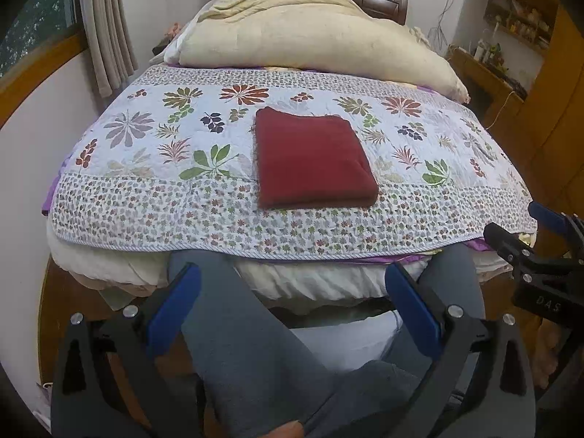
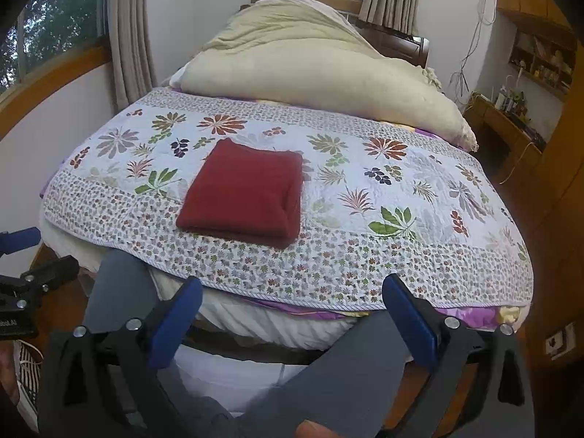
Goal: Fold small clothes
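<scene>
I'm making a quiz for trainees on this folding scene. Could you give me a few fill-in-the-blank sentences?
1. The folded cloth lying on the quilt is ____ in colour.
2. Both the left tongs and the right tongs stand ____, holding nothing.
3. Behind the quilt lies a cream ____.
4. The quilt's print shows leaves and ____.

Missing words: red; open; duvet; flowers

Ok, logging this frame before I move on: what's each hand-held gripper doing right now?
Left hand-held gripper: open, holding nothing, back from the folded red garment.
Right hand-held gripper: open, holding nothing.
</scene>
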`<state>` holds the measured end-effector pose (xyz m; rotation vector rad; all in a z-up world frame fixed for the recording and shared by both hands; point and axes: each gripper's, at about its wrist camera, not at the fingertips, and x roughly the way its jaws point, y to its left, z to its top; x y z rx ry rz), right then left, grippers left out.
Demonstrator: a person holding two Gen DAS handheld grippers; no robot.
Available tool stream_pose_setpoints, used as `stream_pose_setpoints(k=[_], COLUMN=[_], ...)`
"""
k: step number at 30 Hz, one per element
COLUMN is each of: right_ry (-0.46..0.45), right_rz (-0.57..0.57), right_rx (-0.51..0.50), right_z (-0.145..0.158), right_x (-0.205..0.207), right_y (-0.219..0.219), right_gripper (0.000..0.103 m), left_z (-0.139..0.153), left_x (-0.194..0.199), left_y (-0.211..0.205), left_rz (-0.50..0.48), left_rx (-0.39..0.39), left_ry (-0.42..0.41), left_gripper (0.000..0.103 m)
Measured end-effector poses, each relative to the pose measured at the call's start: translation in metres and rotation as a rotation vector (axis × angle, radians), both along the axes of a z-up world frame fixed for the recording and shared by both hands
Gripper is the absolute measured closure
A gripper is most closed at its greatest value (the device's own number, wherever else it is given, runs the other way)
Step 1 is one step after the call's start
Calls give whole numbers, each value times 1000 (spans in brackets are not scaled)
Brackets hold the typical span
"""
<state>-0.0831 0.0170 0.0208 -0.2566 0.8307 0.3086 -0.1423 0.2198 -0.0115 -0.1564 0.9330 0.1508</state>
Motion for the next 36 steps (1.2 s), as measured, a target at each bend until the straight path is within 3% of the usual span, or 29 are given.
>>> stream_pose_setpoints(k=[36], right_ry=[-12], right_rz=[30], right_rx=[34], right_z=[-8], right_x=[4], right_y=[3], right_gripper=[4], left_z=[-6], left_x=[6], left_y=[-5], left_rz=[9], left_rx=[27], left_ry=[10], left_gripper=[3])
